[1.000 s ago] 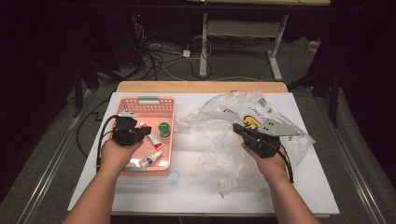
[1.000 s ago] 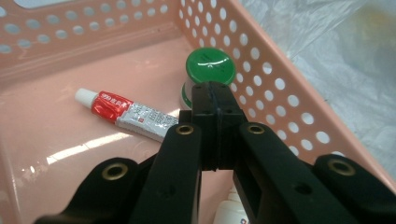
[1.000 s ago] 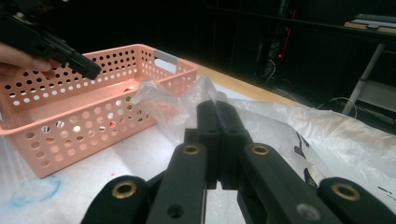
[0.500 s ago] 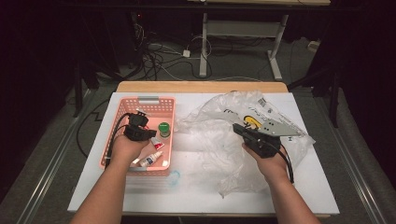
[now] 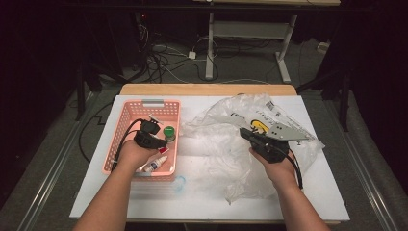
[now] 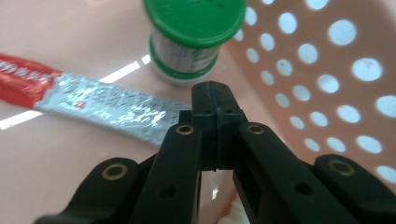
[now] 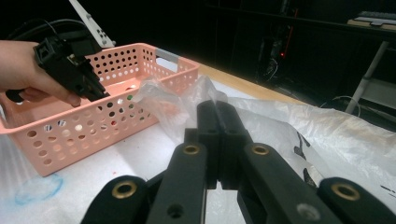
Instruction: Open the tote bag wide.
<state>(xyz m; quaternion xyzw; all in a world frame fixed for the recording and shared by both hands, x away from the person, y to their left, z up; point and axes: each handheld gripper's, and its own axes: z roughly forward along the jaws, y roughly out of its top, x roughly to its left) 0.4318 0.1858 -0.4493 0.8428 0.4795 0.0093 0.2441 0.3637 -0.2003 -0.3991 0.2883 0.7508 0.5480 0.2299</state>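
**A:** Where's the left gripper [image 6: 215, 93] right now?

**B:** Down inside the pink basket [image 5: 126, 120], jaws pressed flat together with nothing between them. It's holding nothing.

**A:** And what lies nearest its tips?

**B:** Two things. The foil tube [image 6: 88, 100] lies just beyond and to the left of the closed tips in the left gripper view, flat on the basket floor. Its silver end comes right up beside the tips and its red end runs away to the left, so the long axis lies across the gripper's line of sight, a little slanted. The green-capped spool [image 6: 191, 37] stands upright straight ahead, a little farther off, near the perforated wall.

**A:** So which would it go for?

**B:** I'd guess the tube, since its near end is almost touching. The jaws would have to open first, and the grip should straddle the tube across its width.

**A:** What about the right gripper [image 7: 217, 116]?

**B:** Also closed and empty, over the crumpled plastic bag [image 5: 226, 144], well to the right of the basket. From its view the basket is ahead and to the left, with the left gripper [image 7: 70, 70] dipping in over the rim.

**A:** So the left hand is the one for the basket things.

**B:** Clearly; the right looks set to mind the bag.
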